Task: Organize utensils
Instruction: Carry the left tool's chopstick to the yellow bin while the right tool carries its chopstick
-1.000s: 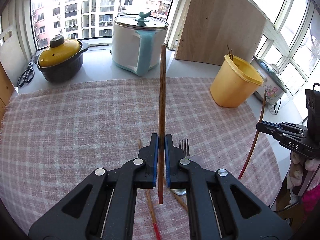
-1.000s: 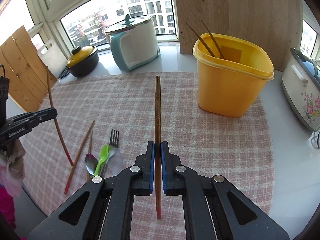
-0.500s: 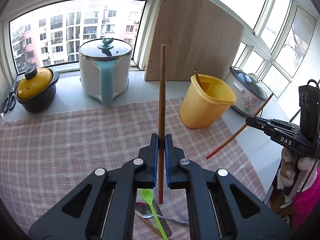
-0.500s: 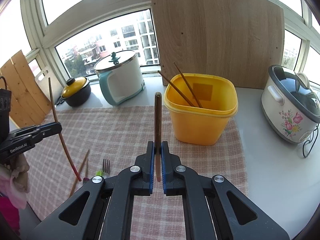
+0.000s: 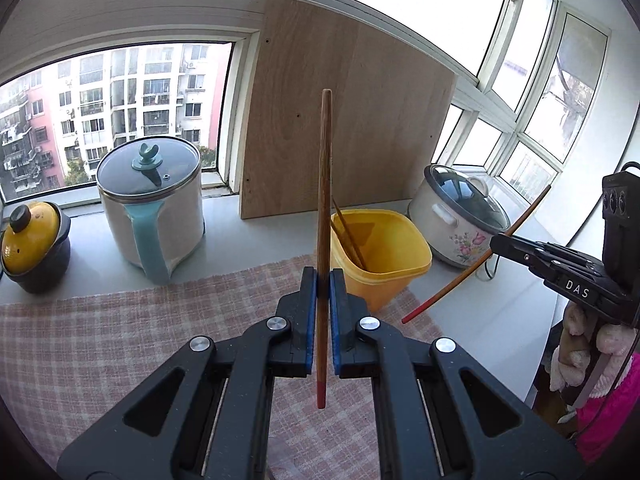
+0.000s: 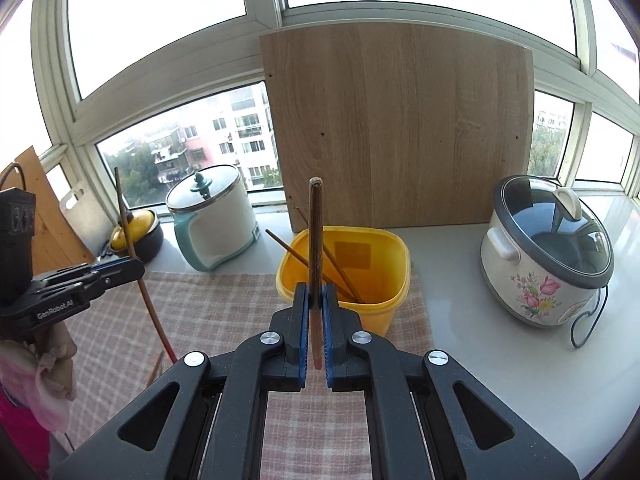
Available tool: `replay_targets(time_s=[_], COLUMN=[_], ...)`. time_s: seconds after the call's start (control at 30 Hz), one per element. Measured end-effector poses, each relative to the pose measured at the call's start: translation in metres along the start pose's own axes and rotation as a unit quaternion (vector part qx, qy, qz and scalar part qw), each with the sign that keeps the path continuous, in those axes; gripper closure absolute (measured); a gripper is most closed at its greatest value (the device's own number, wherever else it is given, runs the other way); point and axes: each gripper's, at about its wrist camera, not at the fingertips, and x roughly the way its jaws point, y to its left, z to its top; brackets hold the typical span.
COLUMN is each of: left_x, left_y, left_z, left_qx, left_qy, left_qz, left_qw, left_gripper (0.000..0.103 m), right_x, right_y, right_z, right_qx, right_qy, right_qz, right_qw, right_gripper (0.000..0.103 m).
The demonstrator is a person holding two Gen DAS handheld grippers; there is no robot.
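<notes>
The left gripper [image 5: 323, 292] is pinching a chopstick [image 5: 323, 208]; the right gripper [image 6: 315, 304] is pinching another chopstick [image 6: 315, 240], with the yellow tub [image 6: 380, 304] just ahead of both.

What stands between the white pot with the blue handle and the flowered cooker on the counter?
In the right wrist view, the yellow bin with two chopsticks inside stands between the white pot and the flowered cooker, with the wooden board behind it.

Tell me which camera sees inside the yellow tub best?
The right wrist view. It faces the yellow tub straight on, showing its open mouth, inner walls and two chopsticks leaning inside. The left wrist view shows the tub further back, partly hidden behind the held chopstick.
</notes>
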Motion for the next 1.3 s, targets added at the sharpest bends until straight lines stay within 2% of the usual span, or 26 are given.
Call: replay_targets(time_s=[0.4,0.67,1.07,1.3], left_x=[0.032,0.049,0.082,0.100], left_y=[-0.022,-0.032,-0.042,-0.042], left_z=[0.039,0.058,0.077,0.068], left_qx=[-0.015,-0.020,-0.026,-0.020], left_qy=[-0.026,-0.041,-0.058,-0.039], left_qz=[-0.021,-0.019,0.001,0.008], left_qw=[0.9993,0.9988,0.9980,0.9990], left_gripper=[0.099,0.099,0.099,0.099], right_x=[-0.004,-0.007,0.017,0.034], right_y=[-0.019,-0.028,-0.053,-0.057], right_z=[0.032,0.046,0.049,0.040], right_qx=[0.004,0.010,0.043,0.041], right_qy=[-0.032,-0.051,-0.039,-0.018], right_qz=[-0.017,-0.021,-0.024,-0.028], right_qw=[0.999,0.998,0.998,0.999], right_gripper=[0.098,0.098,0.098,0.098])
